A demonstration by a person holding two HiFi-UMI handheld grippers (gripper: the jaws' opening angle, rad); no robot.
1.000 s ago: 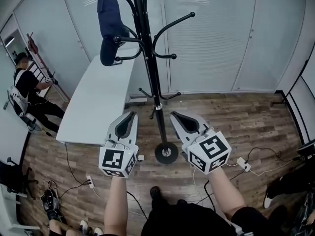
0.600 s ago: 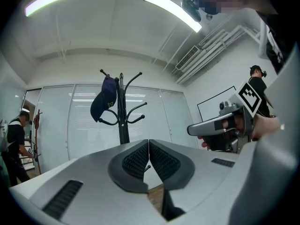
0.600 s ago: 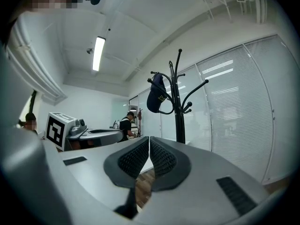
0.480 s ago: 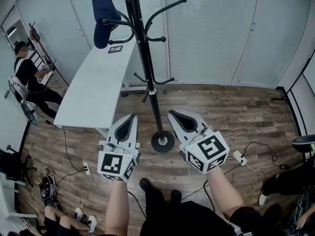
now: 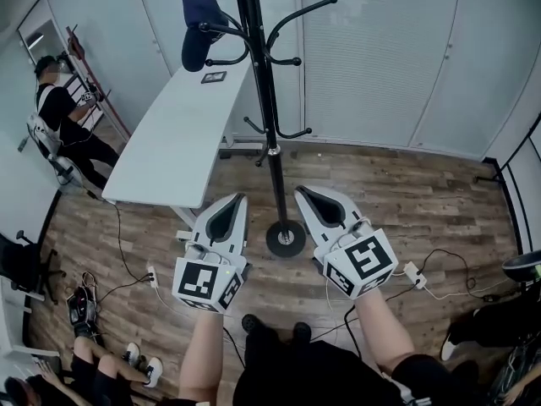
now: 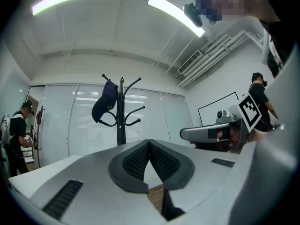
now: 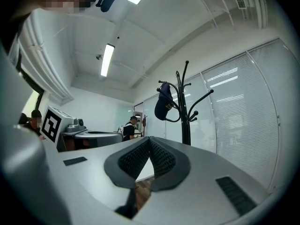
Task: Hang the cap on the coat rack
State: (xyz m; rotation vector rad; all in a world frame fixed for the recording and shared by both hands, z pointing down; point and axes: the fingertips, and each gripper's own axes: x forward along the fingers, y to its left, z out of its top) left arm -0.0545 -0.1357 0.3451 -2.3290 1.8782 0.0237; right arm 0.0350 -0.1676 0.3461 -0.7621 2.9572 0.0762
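The left tongs (image 5: 230, 206) are clenched: their ribbed black pads (image 6: 133, 162) meet at the tips and nothing sits between them. The right tongs (image 5: 309, 198) are clenched the same way, pads tip to tip and empty. Each carries its marker cube (image 5: 204, 282) at the near end and is held by a bare forearm (image 5: 203, 345). The two are low and near, side by side, and point toward the far side of the room.

In the head view the round base (image 5: 286, 238) of the coat rack (image 5: 269, 108) shows between the two tongs, standing on the wooden floor (image 5: 423, 210). Neither of the tongs touches the rack.

The cap (image 5: 198, 19) is dark blue. It hangs on an upper hook on the left side of the rack, high up and well apart from both tongs. Both gripper views show it draped over a curved arm just left of the black pole.

A long white tabletop (image 5: 173, 146) runs away on the left of the rack, its near corner just left of the left tongs in the head view. A small dark flat thing (image 5: 213, 77) lies near its far end; what it is cannot be told.

At the far left a person (image 5: 61, 121) in a dark top stands by the wall. At the near left, another person's legs (image 5: 110, 370) show above the floor, close to loose cables (image 5: 127, 290). A white power strip (image 5: 415, 278) with its cord lies on the floor to the right. Pale panelled walls (image 5: 380, 57) with blinds close the far side.
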